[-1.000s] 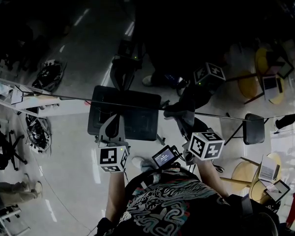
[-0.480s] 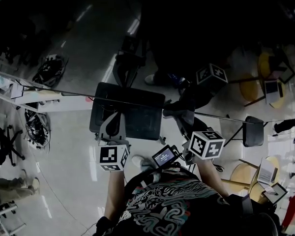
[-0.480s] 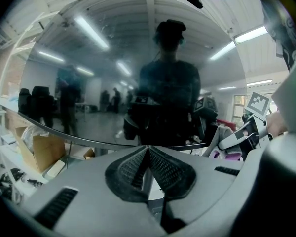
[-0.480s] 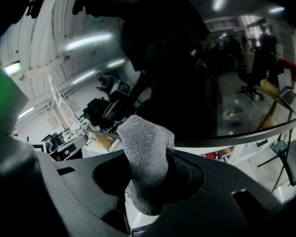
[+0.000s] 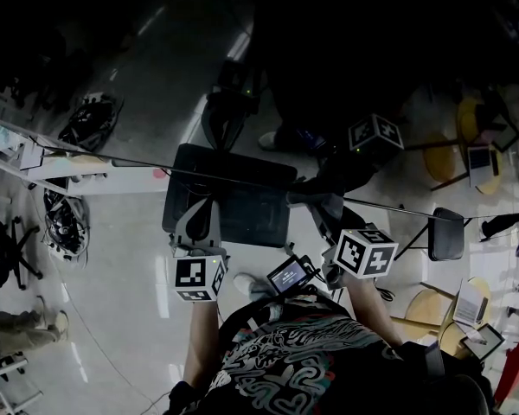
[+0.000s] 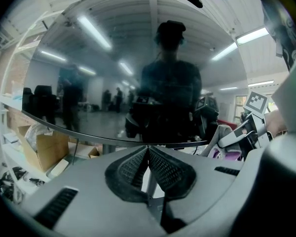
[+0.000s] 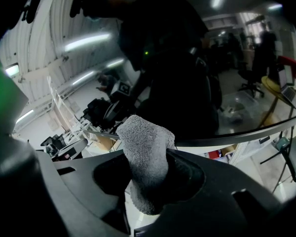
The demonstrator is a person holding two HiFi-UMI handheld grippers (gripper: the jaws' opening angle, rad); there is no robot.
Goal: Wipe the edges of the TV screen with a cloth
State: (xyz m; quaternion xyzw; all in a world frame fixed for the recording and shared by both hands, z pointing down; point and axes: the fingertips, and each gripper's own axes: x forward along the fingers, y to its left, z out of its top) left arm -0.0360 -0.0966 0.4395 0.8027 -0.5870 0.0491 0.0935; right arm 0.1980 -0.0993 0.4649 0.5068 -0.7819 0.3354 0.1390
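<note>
A grey cloth point(image 7: 144, 147) is being gripped between the jaws of the right gripper point(image 7: 153, 169), with its tip at the curved bottom edge of the TV screen point(image 7: 237, 73). The left gripper point(image 6: 147, 151) is being held closed on nothing, pointing at that same edge.

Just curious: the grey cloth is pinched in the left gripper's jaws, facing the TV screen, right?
No: the grey cloth is pinched in the right gripper's jaws, facing the TV screen. The right gripper view shows it; the left gripper's jaws are shut and empty.
</note>
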